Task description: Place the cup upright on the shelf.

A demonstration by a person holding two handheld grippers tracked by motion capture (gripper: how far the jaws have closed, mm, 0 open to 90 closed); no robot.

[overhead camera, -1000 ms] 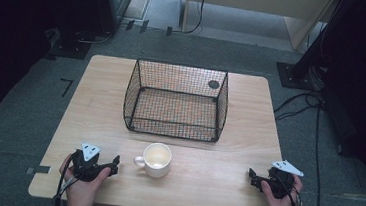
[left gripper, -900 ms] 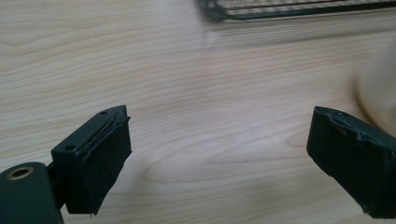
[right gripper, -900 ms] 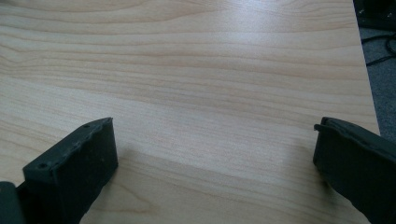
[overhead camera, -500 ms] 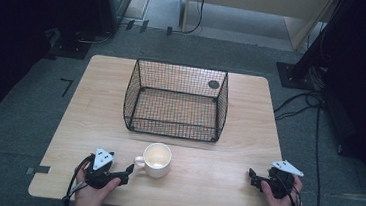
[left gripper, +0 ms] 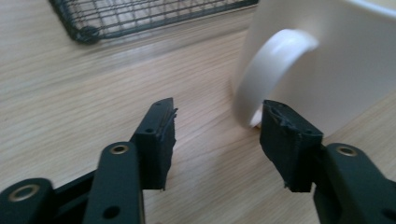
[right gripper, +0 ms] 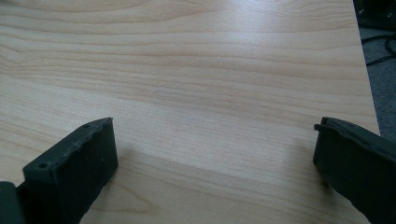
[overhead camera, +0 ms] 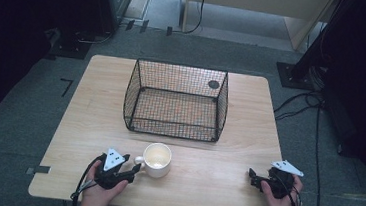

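Bare tabletop (overhead camera: 215, 173) btwn cup (overhead camera: 156, 159) & right gripper (overhead camera: 254, 175)

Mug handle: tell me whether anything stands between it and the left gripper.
Nothing visible does. The left gripper is open, and past its jaws lies bare table up to the mug handle, which sits just beyond the jaw on the mug's side.

dim surroundings, blurred close-up mug (left gripper: 327, 60)
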